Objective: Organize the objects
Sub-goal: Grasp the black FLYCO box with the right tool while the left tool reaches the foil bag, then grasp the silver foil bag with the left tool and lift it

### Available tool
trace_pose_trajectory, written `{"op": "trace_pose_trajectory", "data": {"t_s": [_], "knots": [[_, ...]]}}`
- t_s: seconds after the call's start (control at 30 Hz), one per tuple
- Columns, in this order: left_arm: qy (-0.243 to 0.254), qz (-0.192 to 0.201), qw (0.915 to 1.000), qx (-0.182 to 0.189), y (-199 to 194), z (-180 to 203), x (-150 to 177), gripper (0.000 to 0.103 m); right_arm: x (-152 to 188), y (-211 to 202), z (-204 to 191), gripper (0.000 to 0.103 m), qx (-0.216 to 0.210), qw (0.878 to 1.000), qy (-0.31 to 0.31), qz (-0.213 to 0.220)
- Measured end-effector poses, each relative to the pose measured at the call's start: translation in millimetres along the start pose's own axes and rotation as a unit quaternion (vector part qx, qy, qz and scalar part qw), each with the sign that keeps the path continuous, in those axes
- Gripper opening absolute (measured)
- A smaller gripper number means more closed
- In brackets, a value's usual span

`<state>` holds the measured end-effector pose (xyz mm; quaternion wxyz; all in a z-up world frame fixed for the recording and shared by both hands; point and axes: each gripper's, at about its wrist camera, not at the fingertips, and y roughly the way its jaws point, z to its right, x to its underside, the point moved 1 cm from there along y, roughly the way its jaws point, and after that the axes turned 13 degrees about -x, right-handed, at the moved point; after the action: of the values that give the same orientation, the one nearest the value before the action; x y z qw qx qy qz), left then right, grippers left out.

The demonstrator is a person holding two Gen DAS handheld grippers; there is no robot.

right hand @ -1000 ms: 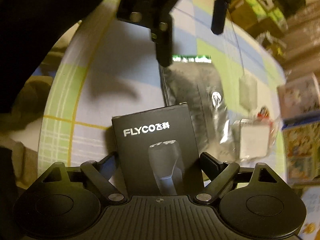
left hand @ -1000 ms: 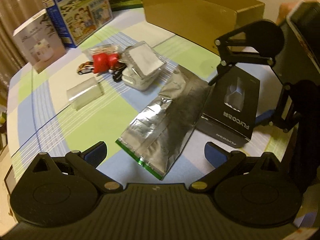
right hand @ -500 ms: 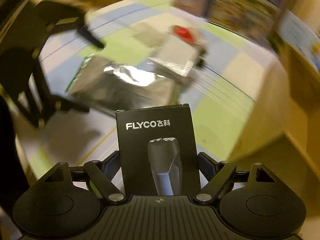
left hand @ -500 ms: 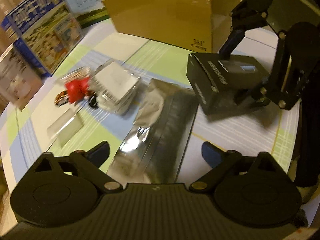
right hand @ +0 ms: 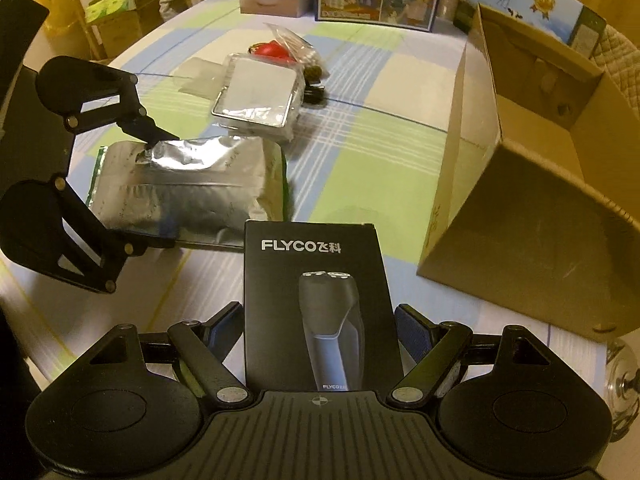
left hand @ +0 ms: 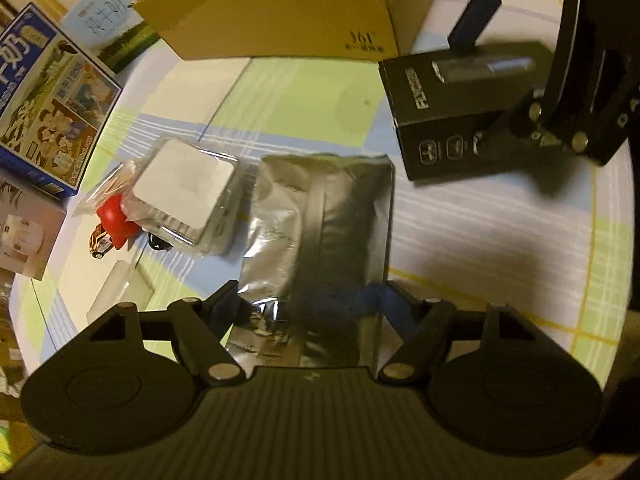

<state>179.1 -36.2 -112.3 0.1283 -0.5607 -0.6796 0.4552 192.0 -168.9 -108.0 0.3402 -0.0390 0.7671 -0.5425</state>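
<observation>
A silver foil bag (left hand: 316,232) lies flat on the checked tablecloth. My left gripper (left hand: 312,300) straddles its near end, fingers pressed against both edges, and the foil is crumpled where one fingertip (right hand: 154,134) bites in. My right gripper (right hand: 320,316) is shut on a black FLYCO shaver box (right hand: 316,280) and holds it off the table beside the open cardboard box (right hand: 520,208). In the left wrist view the shaver box (left hand: 460,92) hangs next to the carton's corner (left hand: 280,12), with the right gripper (left hand: 484,76) around it.
A white packet in clear wrap (left hand: 184,184) lies left of the bag, with a red toy and a small car (left hand: 114,220) and a clear plastic case (left hand: 120,292) beyond. Printed cartons (left hand: 44,80) line the far table edge. A glass object (right hand: 624,376) stands at the right.
The right gripper lifted the shaver box and swung it over to the cardboard box. The left gripper moved down over the foil bag and its fingers closed in on it.
</observation>
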Motion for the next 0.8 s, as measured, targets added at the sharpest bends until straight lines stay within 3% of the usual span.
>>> {"op": "trace_pose_trajectory", "data": {"t_s": [0.2,0.27,0.33,0.53,0.8], "knots": [[-0.039,-0.023,0.9987,0.023,10.2,-8.4,-6.5,0.067,2.2,-0.3,1.3,0.079,0.001,1.0,0.009,0.011],[-0.07,-0.04,0.9957,0.045,12.1,-14.1,-6.9,0.054,3.0,-1.3,1.1,0.079,0.003,1.0,0.012,0.016],[-0.102,-0.057,0.9915,0.058,14.4,-19.5,-5.5,0.052,4.0,-1.8,0.5,0.079,0.006,1.0,0.014,0.02],[-0.183,-0.085,0.9769,0.07,11.6,-31.1,-2.0,0.043,12.9,-11.2,3.6,0.078,0.004,0.999,0.033,0.036],[-0.294,-0.103,0.9466,0.084,-3.6,-34.5,9.9,0.036,22.1,-24.2,4.8,0.078,0.004,0.998,0.045,0.048]]}}
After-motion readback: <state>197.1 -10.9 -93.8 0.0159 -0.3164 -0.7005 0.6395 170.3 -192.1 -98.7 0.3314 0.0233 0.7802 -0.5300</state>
